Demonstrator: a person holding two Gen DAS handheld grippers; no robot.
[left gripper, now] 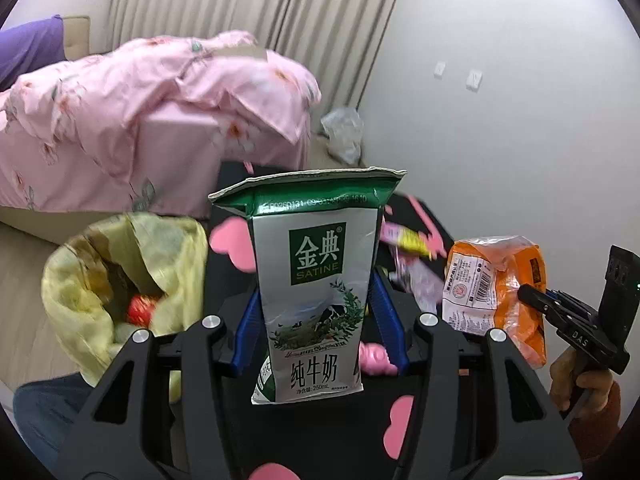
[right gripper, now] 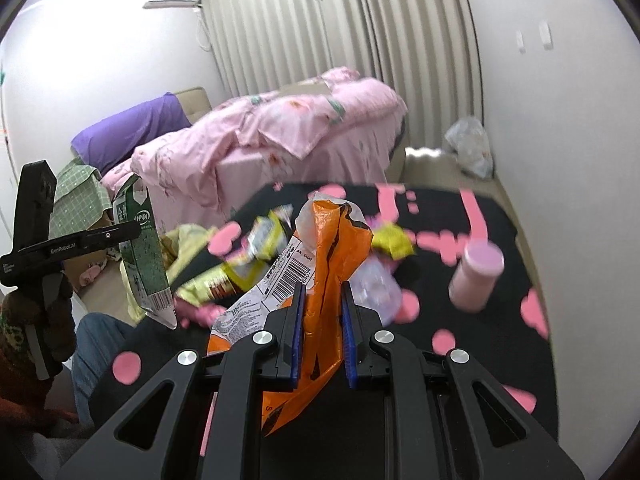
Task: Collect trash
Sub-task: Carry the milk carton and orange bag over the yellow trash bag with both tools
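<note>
Nearest your lens, lower centre of the left view: your left gripper (left gripper: pixel 318 320), jaws about half apart and pressed on an upright milk carton (left gripper: pixel 316 280). In the right view, lower centre, your right gripper (right gripper: pixel 322 320) is nearly closed, pinching an orange wrapper (right gripper: pixel 336 240). Both items appear lifted off the black, pink-spotted table (right gripper: pixel 480 360). The step in hand looks like carrying to disposal: the yellow bag (left gripper: pixel 120 272), at left of the left view, gapes beside the table. Next, bring each item over its mouth before releasing. A pink jar (right gripper: pixel 476 276) and wrappers remain. Carton reads "SATINE", "250mL".
</note>
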